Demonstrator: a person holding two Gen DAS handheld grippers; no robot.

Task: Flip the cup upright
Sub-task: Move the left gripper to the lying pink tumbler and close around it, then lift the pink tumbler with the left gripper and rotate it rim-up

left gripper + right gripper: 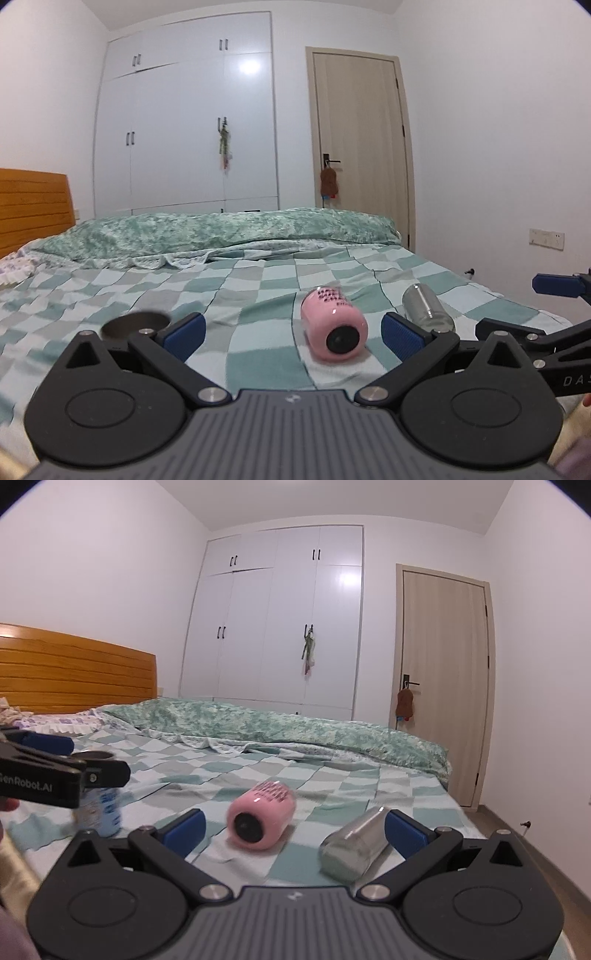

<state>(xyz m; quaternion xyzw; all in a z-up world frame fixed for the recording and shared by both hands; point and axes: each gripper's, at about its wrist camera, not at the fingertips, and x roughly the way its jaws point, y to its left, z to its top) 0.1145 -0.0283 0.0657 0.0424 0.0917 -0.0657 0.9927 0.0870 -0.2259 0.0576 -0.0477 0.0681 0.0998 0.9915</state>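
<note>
A pink cup point(333, 328) lies on its side on the checked bedsheet, its dark base toward me; it also shows in the right wrist view point(260, 819). A silver metal cup point(427, 307) lies on its side to its right, also in the right wrist view point(352, 849). A blue-and-white cup point(99, 810) stands upright at the left, its dark rim point(136, 324) showing in the left wrist view. My left gripper point(293, 339) is open and empty just short of the pink cup. My right gripper point(293, 829) is open and empty, its right finger beside the silver cup.
The bed point(129, 291) has a rumpled green quilt point(221, 230) across its far side and a wooden headboard point(74, 672) at the left. A white wardrobe point(280, 627) and a closed door point(443, 686) stand behind. The bed's right edge drops to the floor point(495, 819).
</note>
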